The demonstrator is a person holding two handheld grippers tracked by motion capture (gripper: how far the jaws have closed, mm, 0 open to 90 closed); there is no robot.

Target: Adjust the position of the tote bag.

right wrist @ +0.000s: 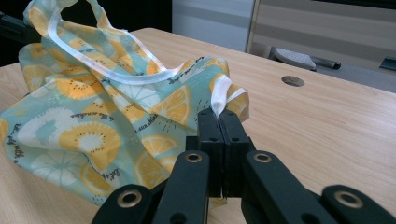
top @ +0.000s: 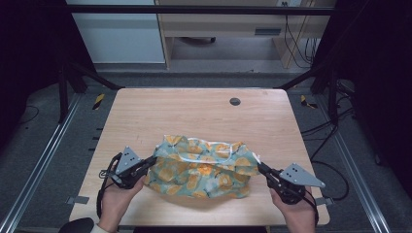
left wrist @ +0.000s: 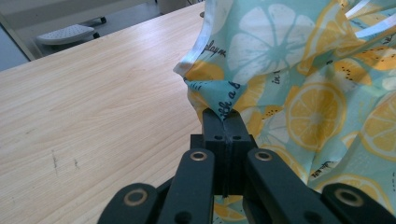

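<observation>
Clamped tight on opposite ends of citrus-print cloth [top: 201, 167], left gripper [top: 144, 164] and right gripper [top: 265, 170]; bunched mid-table [top: 194, 111] between them, long axis side to side, each hand equally near its corner.

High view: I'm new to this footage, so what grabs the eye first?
A crumpled teal cloth printed with orange citrus slices lies on the near half of the wooden table. The left gripper and the right gripper each pinch a corner at opposite ends.
</observation>
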